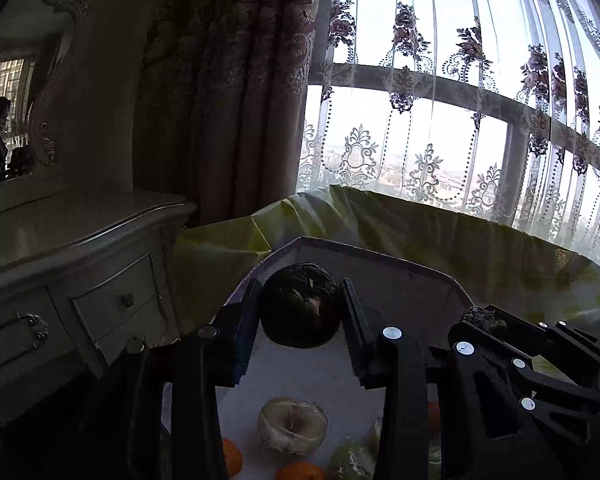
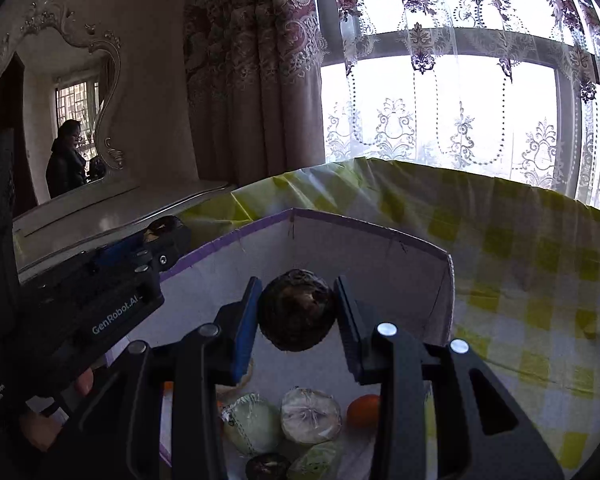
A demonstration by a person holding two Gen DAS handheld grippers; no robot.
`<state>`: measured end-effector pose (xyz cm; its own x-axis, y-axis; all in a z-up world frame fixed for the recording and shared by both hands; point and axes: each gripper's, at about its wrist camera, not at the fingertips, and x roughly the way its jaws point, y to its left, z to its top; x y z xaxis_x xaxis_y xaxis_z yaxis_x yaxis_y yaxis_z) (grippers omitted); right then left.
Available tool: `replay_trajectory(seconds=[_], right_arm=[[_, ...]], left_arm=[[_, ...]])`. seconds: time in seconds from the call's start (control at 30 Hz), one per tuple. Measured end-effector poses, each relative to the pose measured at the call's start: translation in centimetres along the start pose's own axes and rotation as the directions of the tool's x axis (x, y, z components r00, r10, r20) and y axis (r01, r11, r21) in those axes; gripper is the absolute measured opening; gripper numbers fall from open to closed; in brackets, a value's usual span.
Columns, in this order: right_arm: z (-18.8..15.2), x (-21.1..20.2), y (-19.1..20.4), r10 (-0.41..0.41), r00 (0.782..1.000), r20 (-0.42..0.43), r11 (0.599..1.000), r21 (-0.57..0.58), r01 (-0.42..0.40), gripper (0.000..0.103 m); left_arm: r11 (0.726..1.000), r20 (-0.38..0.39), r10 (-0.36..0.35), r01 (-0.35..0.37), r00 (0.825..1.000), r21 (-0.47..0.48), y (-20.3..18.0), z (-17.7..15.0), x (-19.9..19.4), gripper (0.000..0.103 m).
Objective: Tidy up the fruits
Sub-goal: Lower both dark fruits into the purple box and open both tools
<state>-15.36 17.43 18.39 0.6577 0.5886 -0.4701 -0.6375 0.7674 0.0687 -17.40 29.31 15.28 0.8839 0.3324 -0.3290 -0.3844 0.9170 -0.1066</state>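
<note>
Here, 2 grippers work above an open box (image 2: 420, 300) set on the checked-cloth surface (image 2: 540, 280). The left gripper (image 1: 302, 312) has its jaws clamped on a dark round fruit (image 1: 300, 312), and the right gripper (image 2: 296, 312) has its jaws clamped on another dark fruit (image 2: 296, 312). Down in the box lie pale wrapped fruits (image 2: 310, 416) and a tangerine (image 2: 362, 410).
</note>
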Motion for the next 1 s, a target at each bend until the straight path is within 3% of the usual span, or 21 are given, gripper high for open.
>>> replay_trajectory(seconds=[0.33,0.53,0.63,0.77,0.9,1.0], right_arm=[[0.0,0.6,-1.2,-0.001,1.000,-0.013,0.999,0.044,0.002,0.037],[-0.4,1.6,-0.4,-0.032,0.995,-0.090,0.999,0.000,0.032,0.038],[-0.6,2.7,-0.1,-0.048,0.985,-0.164,0.999,-0.014,0.046,0.038],[-1.1,4.5,0.4,-0.085,0.954,-0.287,0.996,-0.061,0.071,0.039],[-1.7,5.4,0.3,-0.100,0.936,-0.338,0.994,-0.067,0.082,0.039],[-1.8,5.5,0.2,-0.107,0.933,-0.344,0.994,-0.066,0.089,0.053]], left_arm=[[0.999,-0.047,0.027,-0.026,0.999,0.031,-0.7,-0.5,1.1,0.038],[0.998,-0.103,0.044,-0.039,0.994,0.051,-0.9,-1.1,1.7,0.038],[0.997,-0.141,0.054,-0.046,0.989,0.058,-0.8,-1.3,2.0,0.038],[0.997,-0.229,0.066,-0.053,0.971,0.061,-0.6,-1.6,3.0,0.038],[0.996,-0.273,0.080,-0.066,0.959,0.060,-0.3,-2.2,3.3,0.039],[0.996,-0.276,0.080,-0.067,0.958,0.055,-0.1,-2.4,3.3,0.046]])
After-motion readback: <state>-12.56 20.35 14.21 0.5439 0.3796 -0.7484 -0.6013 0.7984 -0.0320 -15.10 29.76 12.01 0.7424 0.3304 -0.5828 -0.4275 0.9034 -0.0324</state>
